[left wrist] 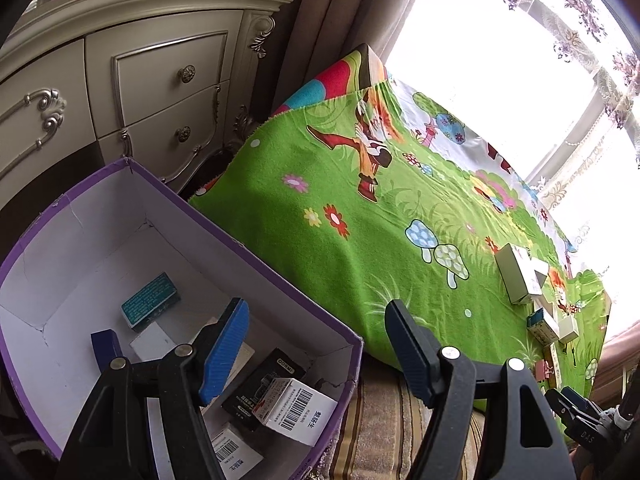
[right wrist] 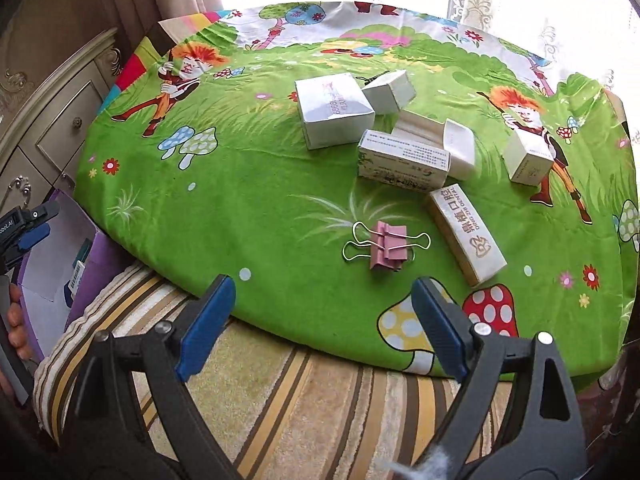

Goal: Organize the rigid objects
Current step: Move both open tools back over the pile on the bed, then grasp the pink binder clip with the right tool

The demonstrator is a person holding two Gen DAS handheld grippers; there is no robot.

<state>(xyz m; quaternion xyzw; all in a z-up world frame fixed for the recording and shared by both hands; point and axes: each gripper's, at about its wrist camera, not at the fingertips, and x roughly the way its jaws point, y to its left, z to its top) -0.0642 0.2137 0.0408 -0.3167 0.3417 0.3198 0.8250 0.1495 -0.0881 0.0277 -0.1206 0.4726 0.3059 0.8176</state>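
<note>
A purple cardboard box (left wrist: 256,256) with a white inside holds several small boxes, among them a teal one (left wrist: 150,306) and a white barcode one (left wrist: 298,404). My left gripper (left wrist: 316,344) is open and empty over the box's right wall. On the green cartoon cloth (right wrist: 248,184) lie several white boxes (right wrist: 334,110), a long cream box (right wrist: 466,234) and a pink binder clip (right wrist: 388,246). My right gripper (right wrist: 324,320) is open and empty, just short of the cloth's near edge, in front of the clip.
A cream carved dresser (left wrist: 132,80) stands behind the purple box. A striped rug (right wrist: 300,408) lies under the cloth's near edge. Curtains and a bright window (left wrist: 500,40) are at the back. The purple box also shows at the left of the right wrist view (right wrist: 60,264).
</note>
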